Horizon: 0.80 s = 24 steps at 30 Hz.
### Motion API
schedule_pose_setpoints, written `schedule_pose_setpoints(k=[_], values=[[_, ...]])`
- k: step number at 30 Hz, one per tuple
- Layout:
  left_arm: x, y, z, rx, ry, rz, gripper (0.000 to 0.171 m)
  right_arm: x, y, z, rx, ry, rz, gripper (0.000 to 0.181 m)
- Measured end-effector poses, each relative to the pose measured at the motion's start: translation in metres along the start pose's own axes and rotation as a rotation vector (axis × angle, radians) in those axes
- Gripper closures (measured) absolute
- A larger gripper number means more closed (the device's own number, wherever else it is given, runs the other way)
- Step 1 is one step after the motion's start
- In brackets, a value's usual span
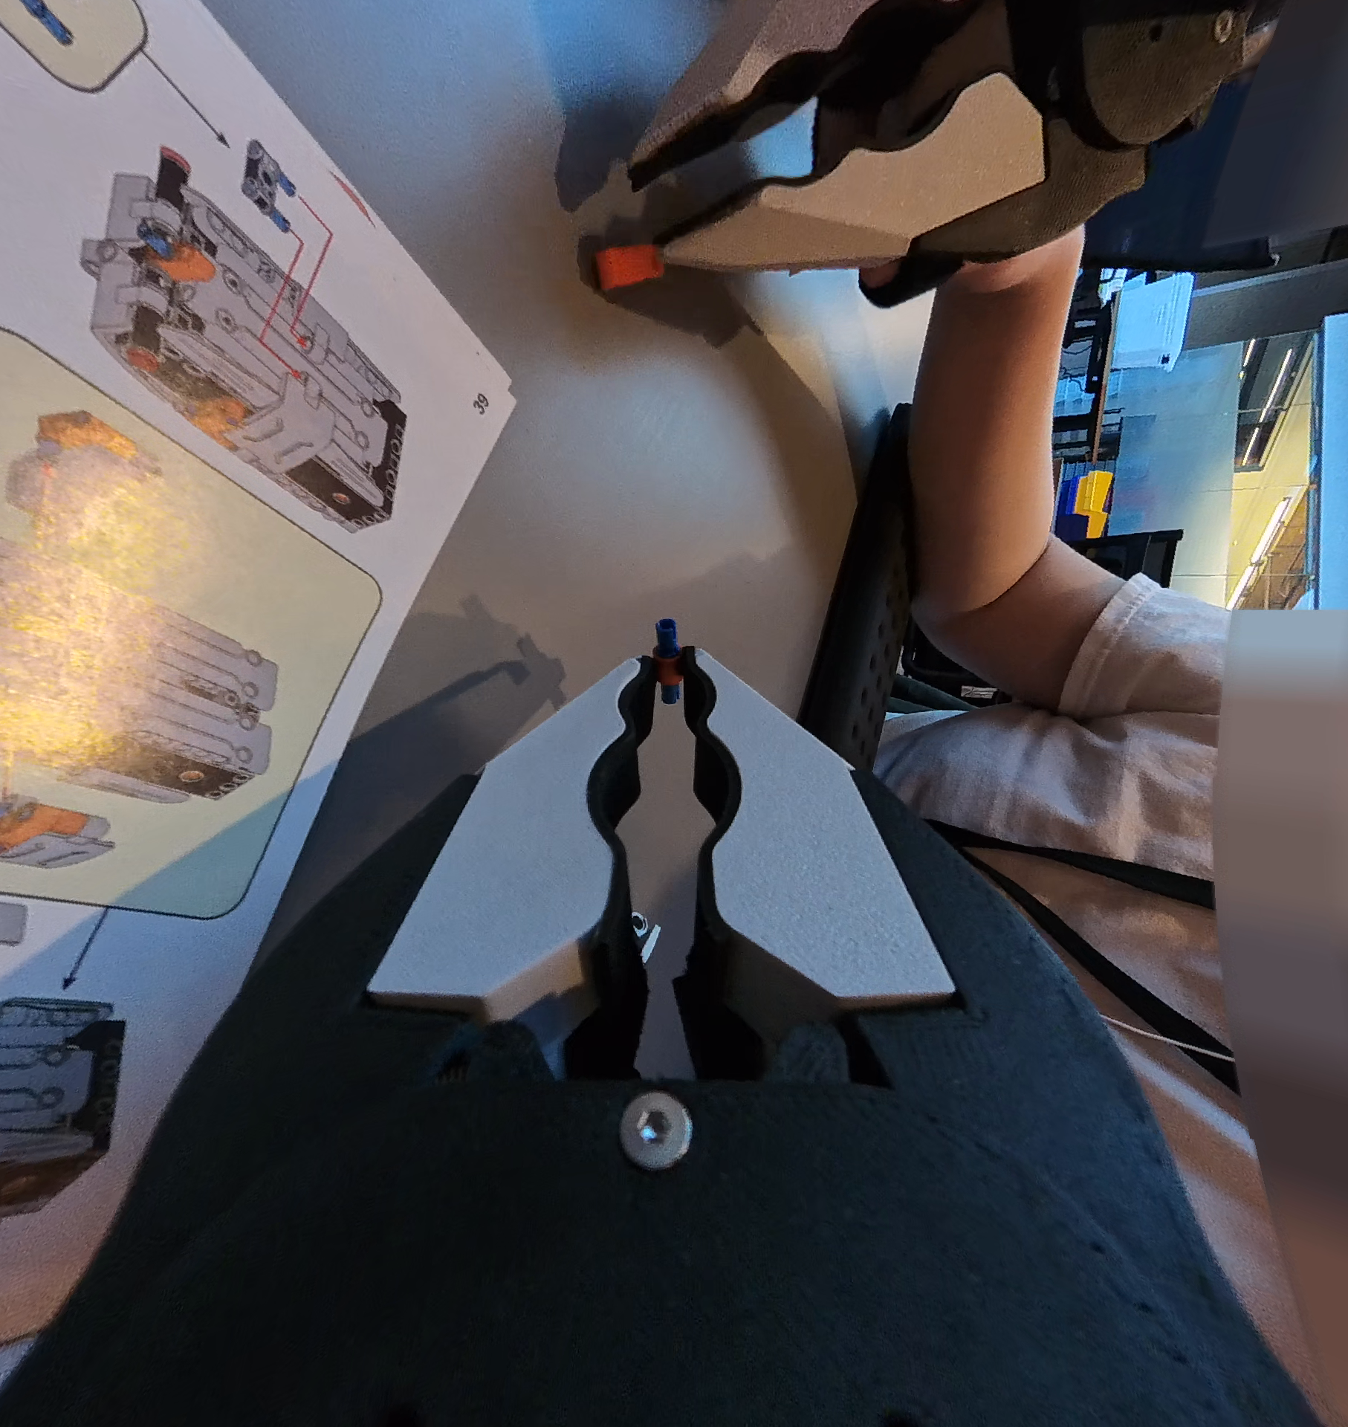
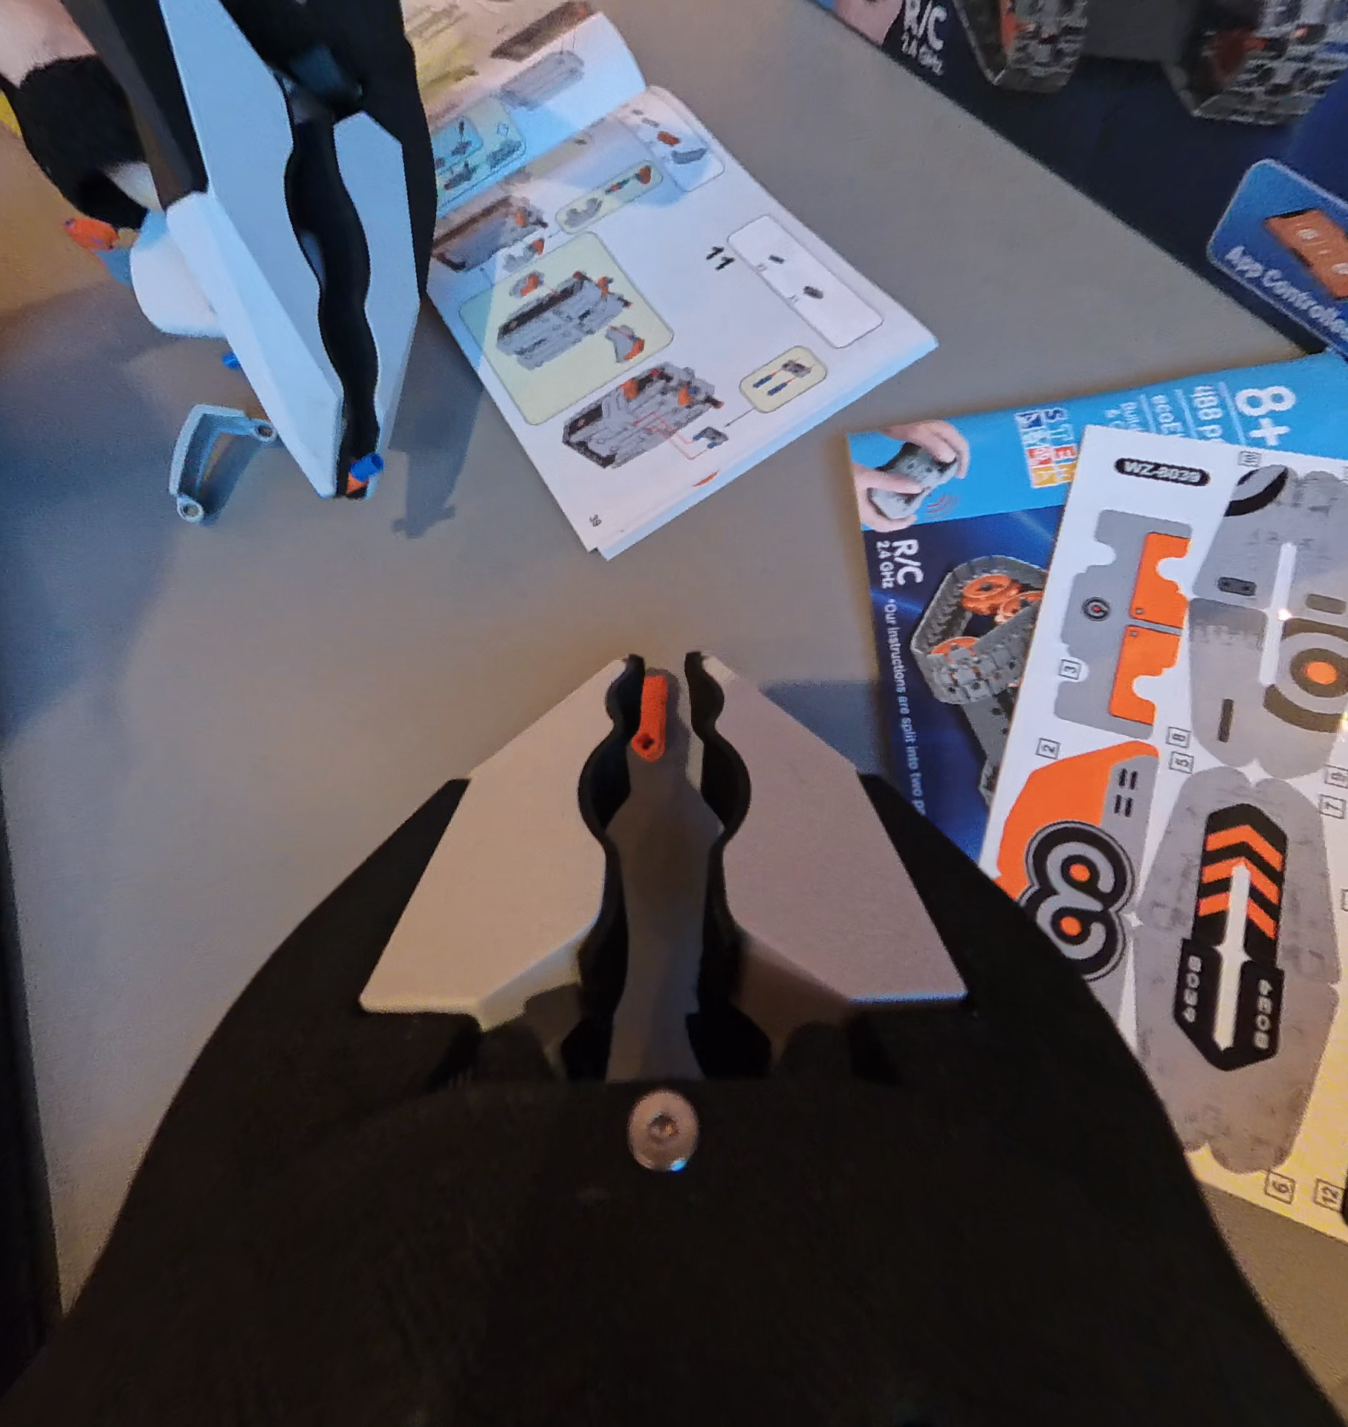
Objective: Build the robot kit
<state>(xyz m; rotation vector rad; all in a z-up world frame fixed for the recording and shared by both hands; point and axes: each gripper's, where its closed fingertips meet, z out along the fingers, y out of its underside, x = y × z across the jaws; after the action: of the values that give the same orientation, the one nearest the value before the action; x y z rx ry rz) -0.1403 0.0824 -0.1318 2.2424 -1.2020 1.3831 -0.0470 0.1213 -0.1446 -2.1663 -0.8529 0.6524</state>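
A grey counter [image 2: 285, 695] carries an open instruction booklet [image 2: 655, 309], a blue leaflet [image 2: 956, 540] and a sticker sheet [image 2: 1234, 772] lying partly over it. The left claw [image 1: 667, 670] is closed on a small blue pin [image 1: 665, 633] ringed with an orange bush. The right claw [image 2: 659, 672] grips an orange connector [image 2: 650, 714] by its tips, just above the counter. A grey curved piece [image 2: 208, 455] lies beside the left claw.
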Motion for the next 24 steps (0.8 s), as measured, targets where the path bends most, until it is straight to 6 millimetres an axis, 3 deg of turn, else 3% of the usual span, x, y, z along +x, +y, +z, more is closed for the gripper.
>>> schedule_pose_setpoints(k=[10,12,16,24], values=[[0.006,-0.004,0.008,0.011,0.065,-0.01,0.166,-0.008,0.013,0.007,-0.08,-0.032,-0.049,0.174],[0.01,-0.007,0.008,0.025,0.109,-0.019,0.166,-0.016,0.0,0.009,-0.029,-0.031,-0.097,0.174],[0.02,-0.012,0.004,0.065,0.203,-0.037,0.166,-0.05,-0.04,0.011,0.148,-0.092,-0.188,0.174],[0.029,-0.014,0.001,0.083,0.277,-0.045,0.166,-0.069,-0.047,0.014,0.189,-0.138,-0.238,0.174]])
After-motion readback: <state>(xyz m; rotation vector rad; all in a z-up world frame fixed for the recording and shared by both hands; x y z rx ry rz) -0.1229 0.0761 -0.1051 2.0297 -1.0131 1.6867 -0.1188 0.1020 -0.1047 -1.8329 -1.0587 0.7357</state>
